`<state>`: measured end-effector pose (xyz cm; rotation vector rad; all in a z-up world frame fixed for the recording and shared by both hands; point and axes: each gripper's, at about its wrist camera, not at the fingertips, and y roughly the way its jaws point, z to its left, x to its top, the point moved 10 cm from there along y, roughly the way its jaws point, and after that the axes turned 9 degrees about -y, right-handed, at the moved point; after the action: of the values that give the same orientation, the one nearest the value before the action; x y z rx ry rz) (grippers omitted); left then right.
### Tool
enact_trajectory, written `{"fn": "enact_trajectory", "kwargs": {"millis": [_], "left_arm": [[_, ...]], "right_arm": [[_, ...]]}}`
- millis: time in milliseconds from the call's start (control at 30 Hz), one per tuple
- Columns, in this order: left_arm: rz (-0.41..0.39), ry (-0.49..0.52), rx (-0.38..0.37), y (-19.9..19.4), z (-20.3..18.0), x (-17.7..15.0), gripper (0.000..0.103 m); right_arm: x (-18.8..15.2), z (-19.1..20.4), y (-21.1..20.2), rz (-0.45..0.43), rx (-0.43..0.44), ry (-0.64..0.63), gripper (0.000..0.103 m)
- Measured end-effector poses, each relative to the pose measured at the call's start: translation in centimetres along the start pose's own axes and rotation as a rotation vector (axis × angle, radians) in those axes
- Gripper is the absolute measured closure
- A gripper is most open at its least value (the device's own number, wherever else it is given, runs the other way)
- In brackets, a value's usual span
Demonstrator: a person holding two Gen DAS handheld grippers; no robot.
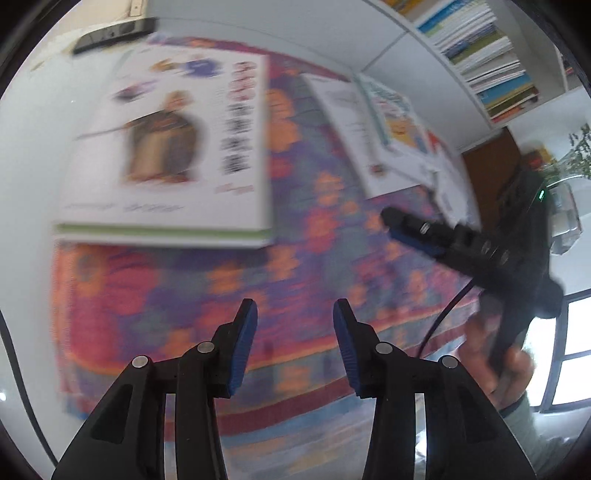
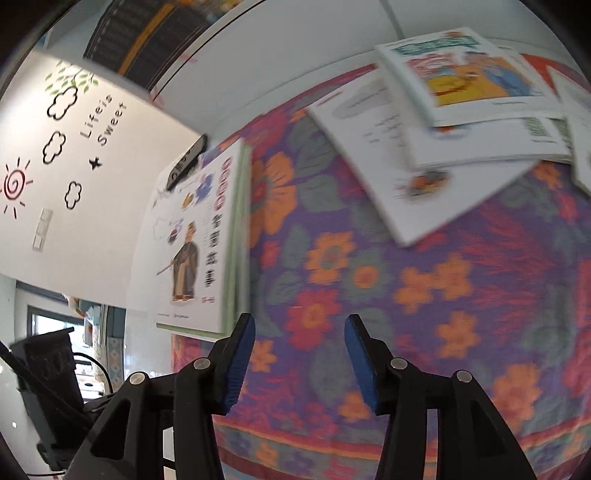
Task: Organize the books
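Observation:
A white book (image 1: 166,147) with a robed figure on its cover lies on top of a green-edged one at the left edge of a floral cloth (image 1: 295,240). It also shows in the right wrist view as the white book (image 2: 195,251). A loose pile of thin picture books (image 1: 388,133) (image 2: 461,122) lies fanned out at the cloth's far right. My left gripper (image 1: 295,314) hovers open over the bare cloth, nothing between its blue pads. My right gripper (image 2: 299,328) is open too, over the floral cloth (image 2: 369,295) just right of the white book. Nothing is held.
A black remote-like device (image 1: 114,33) (image 2: 188,162) lies on the white table behind the white book. A shelf of upright books (image 1: 480,51) stands at the back right. A glass vase with greenery (image 1: 565,206) stands at the right. A hand (image 1: 509,369) holds the right gripper.

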<state>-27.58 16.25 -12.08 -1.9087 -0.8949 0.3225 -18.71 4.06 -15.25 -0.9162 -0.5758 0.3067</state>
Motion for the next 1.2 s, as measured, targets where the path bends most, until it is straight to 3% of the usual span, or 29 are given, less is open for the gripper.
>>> {"fn": "enact_trajectory", "kwargs": {"millis": [167, 367, 533, 633, 833, 1000, 1100, 1200], "left_arm": [[-0.039, 0.082, -0.033, 3.1, -9.1, 1.4, 0.063], [0.008, 0.101, -0.060, 10.2, -19.1, 2.8, 0.063], [-0.011, 0.083, -0.012, 14.7, -23.2, 4.8, 0.063], [-0.013, 0.085, 0.040, 17.4, -24.6, 5.9, 0.063], [-0.017, 0.070, 0.114, 21.1, -25.4, 7.8, 0.063], [0.012, 0.065, 0.109, 23.3, -25.7, 8.0, 0.062], [0.059, 0.087, 0.045, 23.6, -26.8, 6.9, 0.062], [0.049, 0.160, 0.085, 23.3, -27.4, 5.6, 0.062]], "right_arm": [[0.3, -7.4, -5.8, -0.054, -0.071, 0.047, 0.054], [-0.1, -19.4, -12.6, -0.075, -0.208, 0.125, 0.054], [0.6, -27.8, -16.5, -0.106, -0.307, 0.175, 0.054], [1.2, -31.2, -17.1, -0.115, -0.329, 0.196, 0.060], [2.4, -34.6, -16.1, -0.113, -0.313, 0.213, 0.064], [3.8, -34.9, -15.4, -0.141, -0.312, 0.174, 0.063], [3.9, -34.0, -14.7, -0.134, -0.280, 0.141, 0.061], [3.5, -33.3, -14.5, -0.122, -0.255, 0.121, 0.060]]}}
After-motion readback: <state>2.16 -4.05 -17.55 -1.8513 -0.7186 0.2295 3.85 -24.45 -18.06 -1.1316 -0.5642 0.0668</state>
